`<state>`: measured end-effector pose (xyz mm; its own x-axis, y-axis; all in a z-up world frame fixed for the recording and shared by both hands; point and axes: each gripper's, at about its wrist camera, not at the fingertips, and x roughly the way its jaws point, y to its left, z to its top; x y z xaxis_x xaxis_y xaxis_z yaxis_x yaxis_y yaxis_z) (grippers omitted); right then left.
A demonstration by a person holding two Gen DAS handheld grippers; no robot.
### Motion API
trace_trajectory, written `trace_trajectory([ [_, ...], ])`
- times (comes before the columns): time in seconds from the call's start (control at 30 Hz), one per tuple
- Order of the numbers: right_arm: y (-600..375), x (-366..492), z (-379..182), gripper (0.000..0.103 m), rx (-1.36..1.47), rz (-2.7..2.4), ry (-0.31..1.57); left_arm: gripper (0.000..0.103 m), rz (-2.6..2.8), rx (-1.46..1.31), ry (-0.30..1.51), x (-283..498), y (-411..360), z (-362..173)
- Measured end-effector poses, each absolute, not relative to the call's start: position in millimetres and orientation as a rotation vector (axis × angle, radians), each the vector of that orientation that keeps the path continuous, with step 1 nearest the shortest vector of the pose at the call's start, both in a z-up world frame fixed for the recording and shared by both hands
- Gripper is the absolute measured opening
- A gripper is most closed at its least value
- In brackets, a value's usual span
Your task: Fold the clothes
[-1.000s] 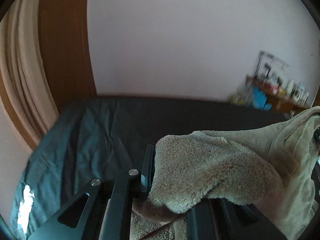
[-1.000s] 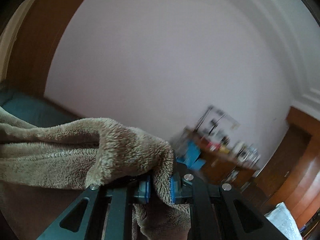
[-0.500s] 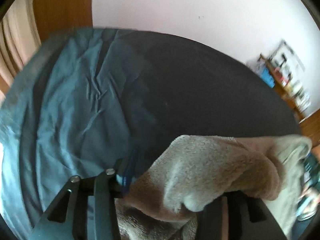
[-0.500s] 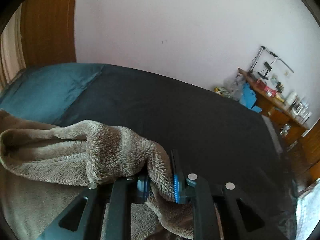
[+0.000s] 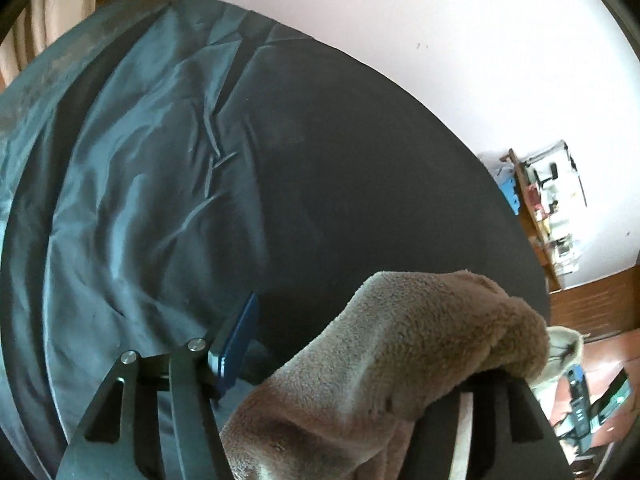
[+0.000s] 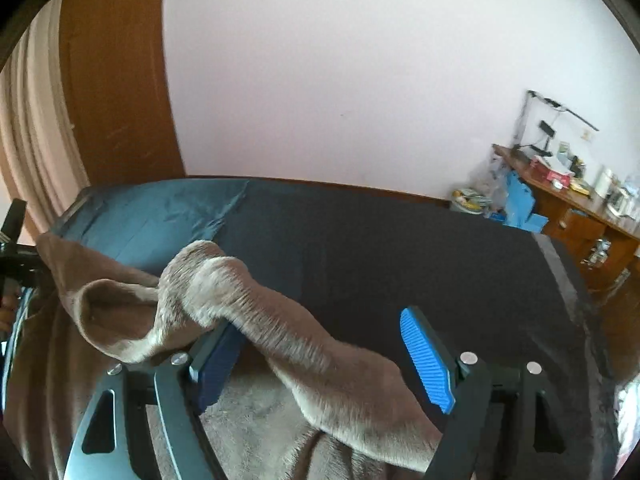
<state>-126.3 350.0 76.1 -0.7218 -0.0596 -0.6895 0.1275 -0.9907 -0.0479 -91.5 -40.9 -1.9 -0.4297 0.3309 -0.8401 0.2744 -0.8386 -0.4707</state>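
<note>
Progress: I judge the first fold unfinished; fleece garment drapes both grippers above the bed.
Right gripper: jaws wide.
Left gripper: jaws wide, I think.

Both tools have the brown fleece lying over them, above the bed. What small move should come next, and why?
Probably draw both tools back out from under the fleece garment. The right tool has its jaws wide apart, with the cloth only draped across it. The left tool looks open too. Nothing grips the cloth, so it should settle on the dark bed.
</note>
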Motion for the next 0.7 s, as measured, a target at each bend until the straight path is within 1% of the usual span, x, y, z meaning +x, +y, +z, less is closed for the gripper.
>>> trace_trajectory([
  [0.1,348.4,-132.1,70.7,0.080,1.217,-2.808,0.188,0.065,2.478,-1.667,-0.827,-95.9,-40.4,7.3],
  [0.27,338.2,-129.4,55.7,0.080,1.340,-2.734,0.309,0.072,2.555,-1.709,-0.553,-91.9,-28.1,8.5],
  [0.4,333.3,-119.5,48.7,0.080,1.375,-2.680,0.311,0.078,2.593,-1.692,-0.420,-73.0,-25.7,20.2],
  [0.67,322.8,-112.8,33.0,0.081,1.402,-2.620,0.311,0.079,2.677,-1.655,-0.128,-37.5,-3.9,37.6],
  [0.7,322.5,-113.5,31.0,0.080,1.405,-2.615,0.305,0.079,2.680,-1.653,-0.121,-34.7,-2.8,38.6],
])
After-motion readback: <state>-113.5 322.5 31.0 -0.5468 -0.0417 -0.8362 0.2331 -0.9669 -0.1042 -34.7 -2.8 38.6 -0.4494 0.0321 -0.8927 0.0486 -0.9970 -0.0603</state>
